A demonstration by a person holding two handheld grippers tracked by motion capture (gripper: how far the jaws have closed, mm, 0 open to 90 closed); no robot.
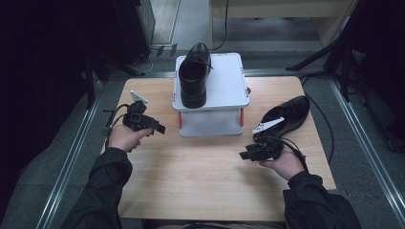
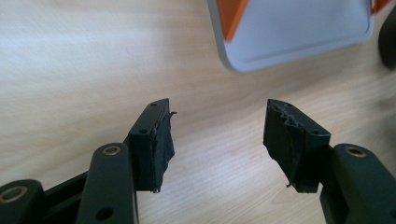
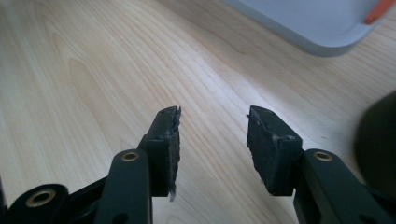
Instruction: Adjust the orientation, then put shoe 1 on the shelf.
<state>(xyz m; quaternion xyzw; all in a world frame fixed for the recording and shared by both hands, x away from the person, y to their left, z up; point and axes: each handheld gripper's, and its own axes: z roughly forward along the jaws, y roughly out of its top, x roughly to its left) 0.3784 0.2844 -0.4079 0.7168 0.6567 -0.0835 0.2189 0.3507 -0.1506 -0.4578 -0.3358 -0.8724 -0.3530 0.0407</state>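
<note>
One black leather shoe [image 1: 194, 75] stands on the top shelf of a small white two-level rack [image 1: 224, 90] at the table's far middle. A second black shoe [image 1: 285, 116] lies on the wooden table [image 1: 200, 176] to the right of the rack. My left gripper [image 1: 160, 129] is held left of the rack, open, with nothing between its jaws [image 2: 217, 135]. My right gripper [image 1: 244, 155] hovers near the table's right side, just in front of the second shoe, open and holding nothing [image 3: 212, 140]. The rack's white corner [image 2: 289, 37] shows ahead of the left jaws.
Dark tripod legs [image 1: 329, 52] and cables [image 1: 325, 119] stand off the table's far right. A dark blurred shape [image 3: 378, 140], perhaps the second shoe, sits at the right edge of the right gripper view. Bare wood lies between the two hands.
</note>
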